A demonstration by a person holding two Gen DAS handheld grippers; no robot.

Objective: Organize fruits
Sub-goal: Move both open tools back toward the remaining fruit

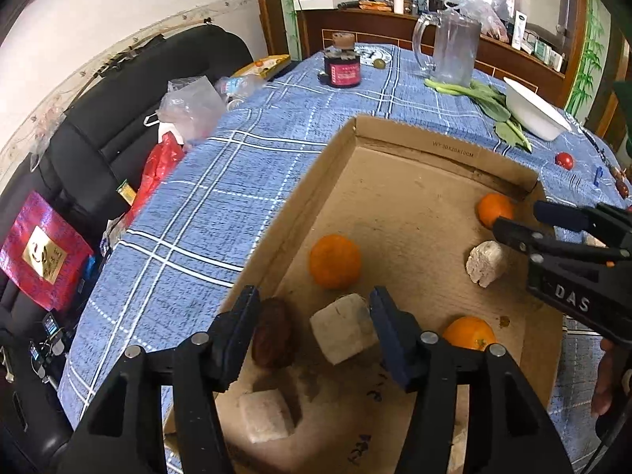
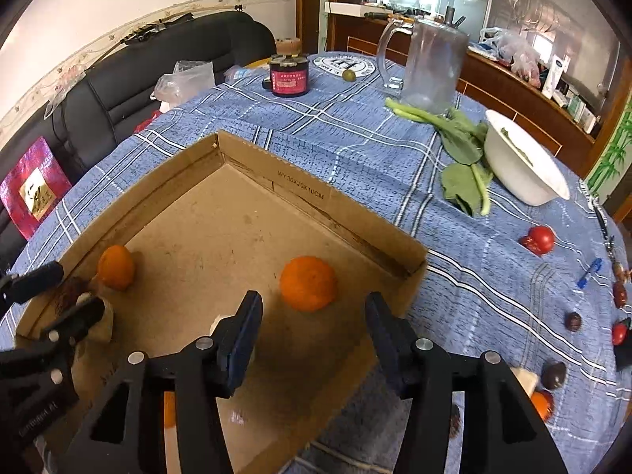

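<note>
An open cardboard box (image 1: pixel 414 134) lies on the blue checked tablecloth. In it are three oranges: one in the middle (image 1: pixel 335 261), one in the far right corner (image 1: pixel 493 209), one near the front (image 1: pixel 470 331). A dark brown fruit (image 1: pixel 272 333) and white chunks (image 1: pixel 343 328) lie there too. My left gripper (image 1: pixel 314 316) stands open over the brown fruit and a white chunk, pressing on neither. My right gripper (image 2: pixel 314 312) is open, with the corner orange (image 2: pixel 308 282) just ahead of its fingertips, untouched. From the left wrist view the right gripper (image 1: pixel 521 219) reaches in from the right.
On the cloth beyond the box stand a dark jar (image 2: pixel 288 75), a glass pitcher (image 2: pixel 430 67), leafy greens (image 2: pixel 462 146) and a tilted white bowl (image 2: pixel 521 162). A tomato (image 2: pixel 541 239) and small dark fruits (image 2: pixel 572 320) lie at the right. A black sofa (image 1: pixel 98 118) with bags is left.
</note>
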